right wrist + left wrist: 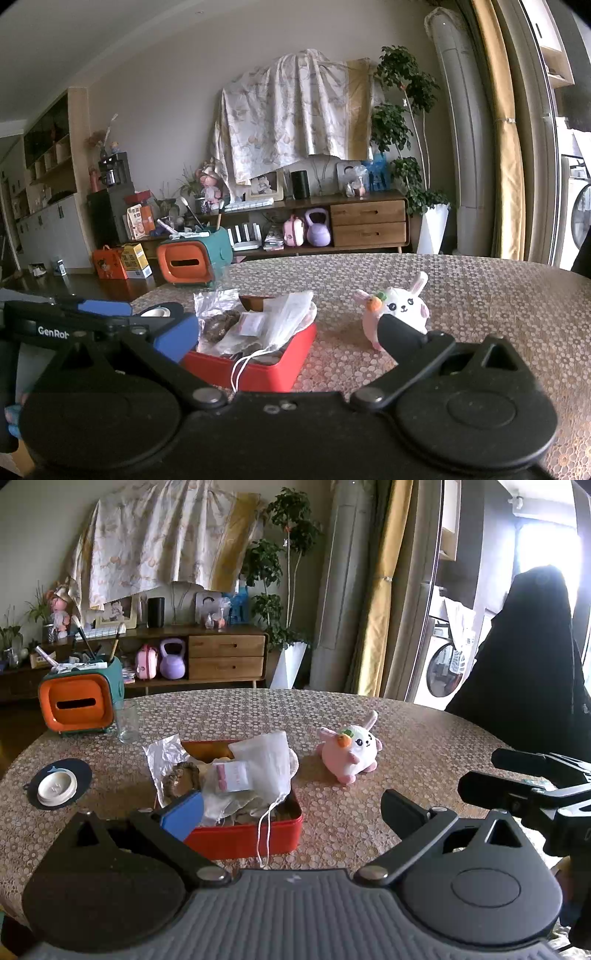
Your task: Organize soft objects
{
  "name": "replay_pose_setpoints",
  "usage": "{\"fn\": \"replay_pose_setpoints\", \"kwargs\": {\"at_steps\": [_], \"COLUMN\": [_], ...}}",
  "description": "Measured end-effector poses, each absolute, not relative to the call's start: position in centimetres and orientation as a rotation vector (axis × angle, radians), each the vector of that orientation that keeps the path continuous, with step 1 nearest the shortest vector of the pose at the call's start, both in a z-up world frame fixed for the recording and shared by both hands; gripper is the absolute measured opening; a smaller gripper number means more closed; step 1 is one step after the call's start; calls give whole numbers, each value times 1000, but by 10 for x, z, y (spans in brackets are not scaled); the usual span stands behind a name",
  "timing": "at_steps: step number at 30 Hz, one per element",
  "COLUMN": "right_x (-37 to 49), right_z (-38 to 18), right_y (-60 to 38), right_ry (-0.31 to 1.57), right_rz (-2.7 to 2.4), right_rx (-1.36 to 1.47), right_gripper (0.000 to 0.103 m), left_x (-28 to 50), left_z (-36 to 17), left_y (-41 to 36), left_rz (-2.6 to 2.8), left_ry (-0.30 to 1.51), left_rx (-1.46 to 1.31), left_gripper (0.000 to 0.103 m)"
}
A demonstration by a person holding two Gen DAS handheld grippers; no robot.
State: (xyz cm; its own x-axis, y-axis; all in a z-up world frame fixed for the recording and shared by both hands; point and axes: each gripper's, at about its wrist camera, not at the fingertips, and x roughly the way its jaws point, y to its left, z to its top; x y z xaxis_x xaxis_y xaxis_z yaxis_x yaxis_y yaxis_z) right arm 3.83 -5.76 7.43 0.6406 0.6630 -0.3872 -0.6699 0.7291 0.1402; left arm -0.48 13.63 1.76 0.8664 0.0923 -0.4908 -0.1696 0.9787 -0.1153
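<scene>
Nearest, both grippers hover low over the near edge of the worktop, jaws spread wide, nothing between them. The left gripper sits square in front of the red box, its blue-padded finger just at the box's near-left corner. The right gripper is off to the right of it; from its own cam the black right finger overlaps the lower part of the plush bunny, though whether it's touching or just in front I can't tell.

Next out, the red box w/ soft stuff already heaped in: a white drawstring pouch lying across the top, cord trailing over the near wall, a brown scrunchie at the left side, crinkled plastic sticking up at the far-left corner.

Just right of the box, apart from it, the plush bunny stands upright on the worktop, pink back, white face toward the grippers, ears pointing up and right. It's the one soft thing not yet in the box.

The relation that matters: bunny lies right & a bit farther than the box, so it's ahead-right of the left gripper but nearly dead ahead of the right one. Right gripper's nearer, I'd say. Bunny's roughly round, so approach angle shouldn't matter much; the carry would go leftward to the box.

Farther left: a glass, an orange-and-teal organiser.
</scene>
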Motion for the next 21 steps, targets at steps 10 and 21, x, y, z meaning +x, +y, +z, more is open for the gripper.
{"fn": "replay_pose_setpoints", "kwargs": {"at_steps": [10, 21], "right_x": [38, 37], "right_z": [73, 72], "right_y": [-59, -58], "right_ry": [432, 439], "right_rz": [755, 742], "right_rx": [-13, -8], "right_gripper": [103, 103], "left_x": [-5, -5], "left_z": [15, 16], "left_y": [135, 136], "left_rz": [138, 161], "left_ry": [503, 506], "left_rx": [-151, -143], "left_gripper": [103, 103]}}
